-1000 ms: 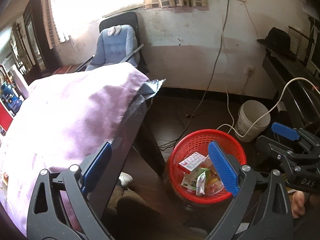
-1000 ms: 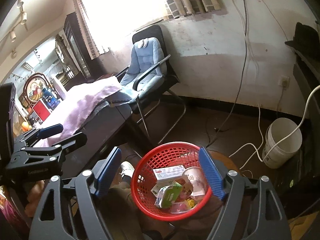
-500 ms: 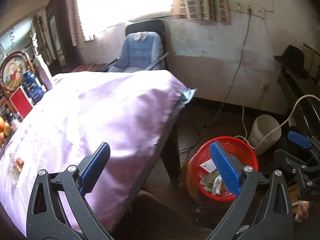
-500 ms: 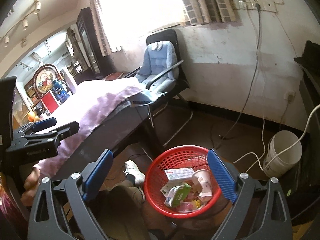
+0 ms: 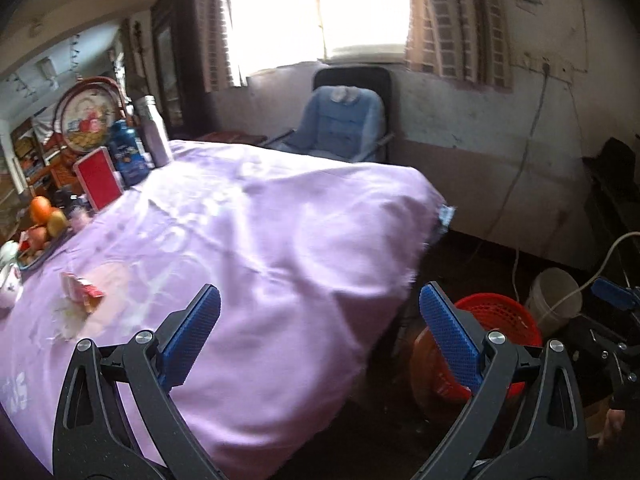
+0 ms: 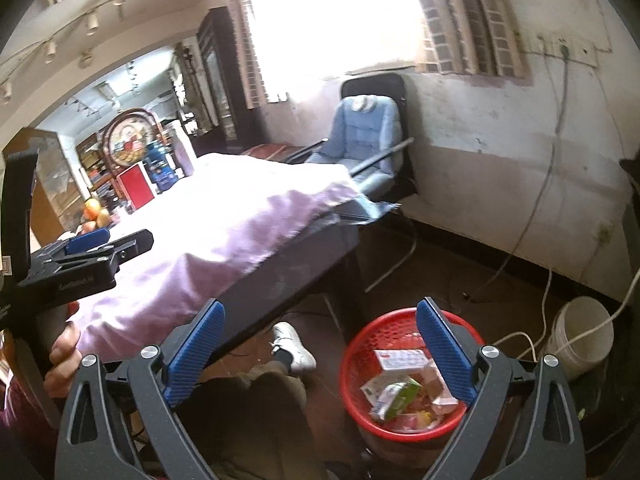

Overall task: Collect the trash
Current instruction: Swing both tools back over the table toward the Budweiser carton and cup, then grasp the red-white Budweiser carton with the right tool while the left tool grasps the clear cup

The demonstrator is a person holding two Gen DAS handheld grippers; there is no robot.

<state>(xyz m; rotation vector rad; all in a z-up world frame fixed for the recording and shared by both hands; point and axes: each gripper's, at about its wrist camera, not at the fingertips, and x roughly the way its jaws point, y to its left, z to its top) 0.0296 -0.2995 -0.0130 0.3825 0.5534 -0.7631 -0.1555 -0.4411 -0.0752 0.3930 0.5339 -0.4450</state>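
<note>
Both tools gape empty, the left tool (image 5: 318, 338) over the purple-clothed tabletop (image 5: 280, 240) where a red wrapper (image 5: 82, 292) lies, the right tool (image 6: 320, 350) above the floor's red trash basket (image 6: 360, 344).

A lived-in room of a home, cluttered and worn: a table under a lilac cloth (image 5: 280, 248) fills the middle, with fruit (image 5: 44, 216), a steel flask (image 5: 154, 128), a red box (image 5: 98, 178) and a round picture tray (image 5: 86, 114) crowded at its far end. A blue padded chair (image 5: 340, 124) stands beneath a bright curtained window (image 5: 360, 8), the wall (image 6: 500, 148) below it stained, with cables trailing down to a dark floor. A red waste basket (image 6: 404, 372) of wrappers and a white bucket (image 6: 580, 336) sit on that floor; shelves of goods (image 6: 96, 164) show through the arch beyond.
</note>
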